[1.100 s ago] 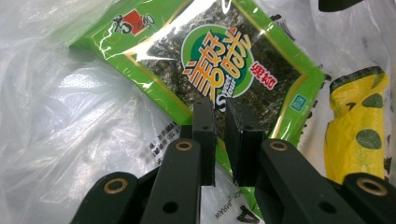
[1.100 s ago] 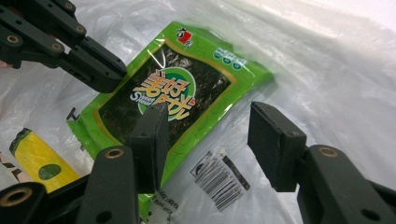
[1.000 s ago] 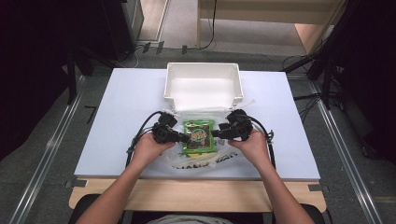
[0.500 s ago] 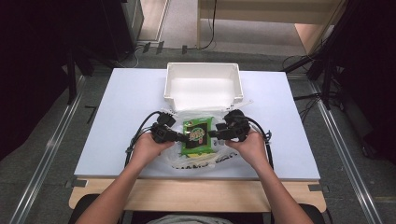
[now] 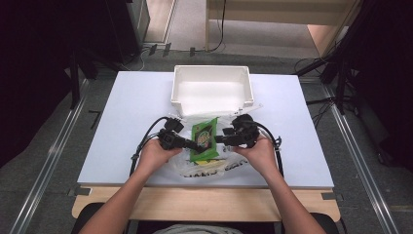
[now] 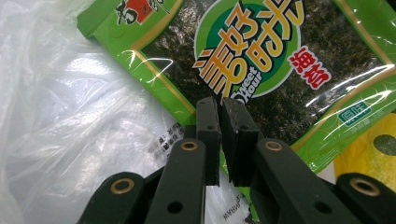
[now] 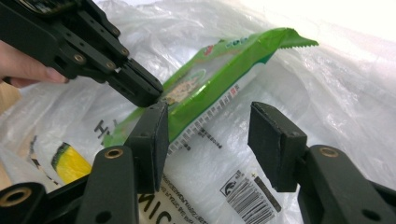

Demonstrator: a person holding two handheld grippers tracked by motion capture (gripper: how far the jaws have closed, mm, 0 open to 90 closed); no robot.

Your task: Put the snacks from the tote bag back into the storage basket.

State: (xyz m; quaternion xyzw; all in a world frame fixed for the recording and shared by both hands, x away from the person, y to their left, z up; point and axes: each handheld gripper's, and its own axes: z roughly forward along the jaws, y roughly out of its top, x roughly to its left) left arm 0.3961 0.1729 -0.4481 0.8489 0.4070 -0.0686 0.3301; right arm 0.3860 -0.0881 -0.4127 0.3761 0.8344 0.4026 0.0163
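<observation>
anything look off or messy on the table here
Nothing spilled or torn. The green seaweed packet sits tilted on a crumpled clear plastic bag, pinched at its edge by the left gripper, with the right gripper open beside it. The white bin stands square.

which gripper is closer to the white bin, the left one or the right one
Right, by a little. The right gripper sits just below the white bin near its right corner; the left gripper is lower, shut on the green seaweed packet.
</observation>
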